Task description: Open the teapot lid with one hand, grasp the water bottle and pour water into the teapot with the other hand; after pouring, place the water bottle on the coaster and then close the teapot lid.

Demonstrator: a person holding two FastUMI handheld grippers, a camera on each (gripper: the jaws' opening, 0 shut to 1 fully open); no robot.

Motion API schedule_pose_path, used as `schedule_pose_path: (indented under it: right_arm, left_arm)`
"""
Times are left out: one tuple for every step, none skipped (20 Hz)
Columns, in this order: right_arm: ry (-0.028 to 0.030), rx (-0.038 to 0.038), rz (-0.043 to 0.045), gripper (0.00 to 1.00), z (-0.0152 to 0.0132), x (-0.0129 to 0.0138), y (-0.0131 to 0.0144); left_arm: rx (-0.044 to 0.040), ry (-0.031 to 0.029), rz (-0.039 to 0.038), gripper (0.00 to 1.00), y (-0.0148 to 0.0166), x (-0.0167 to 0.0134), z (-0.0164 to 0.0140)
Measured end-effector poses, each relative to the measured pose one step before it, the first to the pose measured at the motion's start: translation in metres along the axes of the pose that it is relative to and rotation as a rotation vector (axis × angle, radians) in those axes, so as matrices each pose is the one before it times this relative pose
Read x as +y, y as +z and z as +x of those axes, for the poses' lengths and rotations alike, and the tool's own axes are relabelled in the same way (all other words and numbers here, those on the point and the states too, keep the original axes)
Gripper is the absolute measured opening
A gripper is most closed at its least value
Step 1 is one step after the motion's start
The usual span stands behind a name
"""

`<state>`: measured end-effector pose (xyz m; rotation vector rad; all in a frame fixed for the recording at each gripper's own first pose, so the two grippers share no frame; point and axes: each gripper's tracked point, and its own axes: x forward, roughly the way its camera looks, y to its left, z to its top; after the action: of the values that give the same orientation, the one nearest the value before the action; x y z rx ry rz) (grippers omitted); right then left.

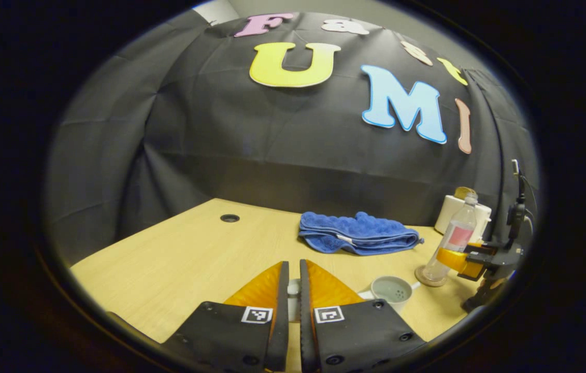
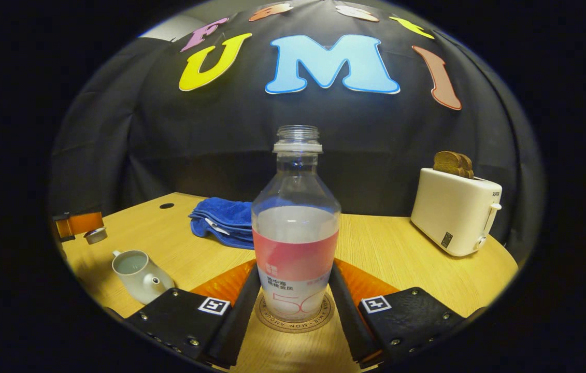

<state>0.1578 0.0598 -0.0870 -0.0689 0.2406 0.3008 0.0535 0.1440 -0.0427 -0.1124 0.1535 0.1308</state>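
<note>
Between left tool (image 1: 294,290) fingers, lid (image 1: 293,286) mostly hidden, right tool (image 2: 293,290) gripping bottle (image 2: 296,243).

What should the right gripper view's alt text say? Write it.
An uncapped water bottle stands on a coaster between the jaws of the right gripper. Nearby: an open teapot, the left gripper holding its lid, a blue towel and a toaster.

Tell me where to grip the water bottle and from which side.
Grip the water bottle across its labelled middle, level from the side. It stands upright on the coaster, and its body is round and wide there; the right gripper already straddles it so.
</note>
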Motion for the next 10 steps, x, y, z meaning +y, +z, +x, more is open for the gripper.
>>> schedule_pose_path:
  right_arm:
    - [-0.00262,-0.00033,-0.0062,0.8,0.0003,0.0003,-0.00066]
    - [0.00186,-0.00316,0.00426,0.81,-0.00029,0.0009,-0.00084]
    - [0.00319,-0.0079,0.01176,0.84,-0.00094,0.00112,0.00216]
    - [-0.00534,-0.01166,0.01174,0.92,-0.00237,-0.00053,0.00084]
    - [-0.00589,-0.01249,0.00873,0.97,-0.00297,-0.0023,0.00288]
    - [-0.00147,-0.01006,0.0069,0.97,-0.00507,-0.00151,0.00294]
    - [-0.00127,-0.01346,0.00602,0.97,-0.00497,-0.00076,0.00338]
    - [0.00094,-0.0169,0.00481,0.97,-0.00506,0.00112,0.00136]
    - [-0.00203,-0.01563,0.00329,0.97,-0.00653,-0.00054,0.0025]
    - [-0.00795,-0.01392,0.00117,0.97,-0.00726,-0.00069,0.0006]
  left_arm:
    - [-0.00021,0.00139,0.002,0.16,0.0005,0.00029,-0.0008]
    - [-0.00231,0.00091,0.00134,0.16,0.00104,0.00092,-0.00007]
    - [-0.00293,-0.00058,-0.00032,0.16,-0.00094,-0.00055,0.00001]
    - [-0.00271,-0.00112,-0.00079,0.16,0.00126,-0.00041,0.00103]
    - [-0.00203,-0.00224,0.00021,0.16,0.00082,-0.001,-0.00074]
    - [-0.0019,-0.00135,0.00141,0.16,0.0017,-0.00044,-0.00045]
    - [-0.00412,-0.00005,0.00228,0.16,-0.0003,-0.00066,0.00034]
    - [-0.00582,-0.00443,0.00267,0.16,0.00086,-0.0007,0.00014]
    - [-0.00605,-0.00785,0.00213,0.16,0.00086,-0.00327,-0.00107]
    - [-0.00554,-0.01351,0.00144,0.16,0.00215,-0.00453,-0.00128]
